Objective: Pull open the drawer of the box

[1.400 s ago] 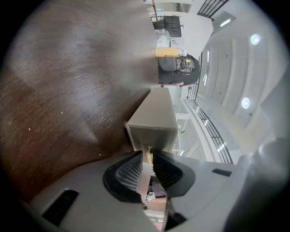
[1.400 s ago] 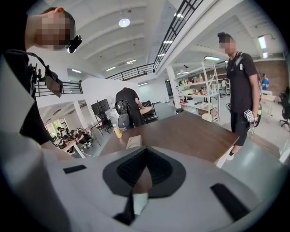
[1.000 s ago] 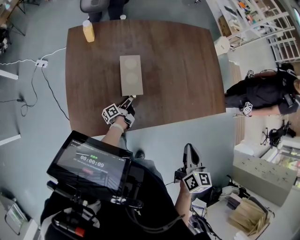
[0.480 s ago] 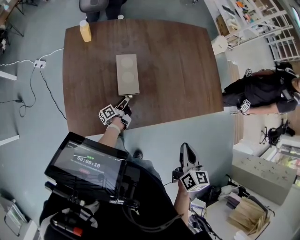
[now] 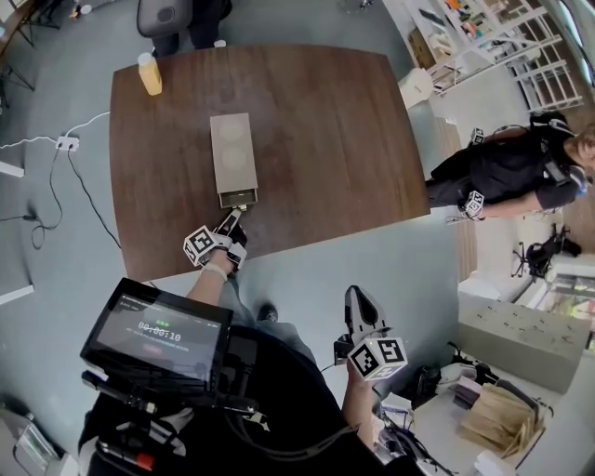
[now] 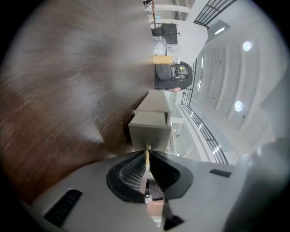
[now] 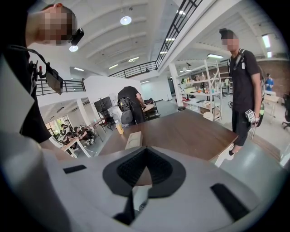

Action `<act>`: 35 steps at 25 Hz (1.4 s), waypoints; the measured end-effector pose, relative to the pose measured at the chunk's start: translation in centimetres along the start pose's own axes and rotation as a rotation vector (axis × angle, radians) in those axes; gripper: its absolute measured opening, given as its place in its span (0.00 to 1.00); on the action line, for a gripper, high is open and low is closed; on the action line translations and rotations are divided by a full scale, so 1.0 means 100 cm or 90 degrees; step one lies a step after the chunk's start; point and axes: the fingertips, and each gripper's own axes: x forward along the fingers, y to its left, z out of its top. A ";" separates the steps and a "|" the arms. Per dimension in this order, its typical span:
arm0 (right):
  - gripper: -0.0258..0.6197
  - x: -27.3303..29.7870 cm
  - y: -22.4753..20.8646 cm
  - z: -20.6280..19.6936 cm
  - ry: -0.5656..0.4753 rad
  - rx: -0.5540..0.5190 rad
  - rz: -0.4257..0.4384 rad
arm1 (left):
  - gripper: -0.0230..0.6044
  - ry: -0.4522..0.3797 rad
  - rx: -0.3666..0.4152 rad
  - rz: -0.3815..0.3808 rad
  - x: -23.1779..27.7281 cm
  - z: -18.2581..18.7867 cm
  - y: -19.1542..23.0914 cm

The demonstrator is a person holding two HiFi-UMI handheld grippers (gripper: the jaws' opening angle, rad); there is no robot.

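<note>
A long grey box [image 5: 232, 152] lies on the brown table [image 5: 325, 130]. Its drawer [image 5: 239, 196] sticks out a little from the near end. My left gripper [image 5: 233, 213] sits just in front of it, shut on the drawer's thin tan pull tab [image 6: 147, 154]. In the left gripper view the drawer front [image 6: 150, 132] is right beyond the jaw tips, with the box [image 6: 154, 102] behind it. My right gripper [image 5: 354, 296] hangs off the table, over the floor at my right side, jaws shut on nothing. The right gripper view shows the box [image 7: 133, 139] far off.
An orange bottle [image 5: 148, 72] stands at the table's far left corner. A chair [image 5: 165, 15] is behind the far edge. A person in black [image 5: 502, 167] stands right of the table. A power strip and cable [image 5: 65, 142] lie on the floor to the left.
My left gripper has drawn back toward the table's near edge with the pull tab, and the drawer has slid a little out of the box. The right gripper has stayed put.
</note>
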 end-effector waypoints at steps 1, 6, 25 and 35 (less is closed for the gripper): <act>0.02 -0.001 -0.001 0.000 -0.002 0.000 0.000 | 0.09 0.000 0.000 0.002 -0.001 -0.002 0.001; 0.02 0.001 -0.003 -0.001 -0.002 0.000 0.001 | 0.09 -0.003 -0.001 0.008 -0.005 -0.003 0.006; 0.02 -0.041 -0.015 -0.021 -0.008 0.010 0.043 | 0.09 -0.022 0.015 0.010 -0.054 -0.053 0.012; 0.02 -0.069 -0.025 -0.039 0.003 -0.002 0.066 | 0.09 -0.036 0.008 0.013 -0.082 -0.086 0.021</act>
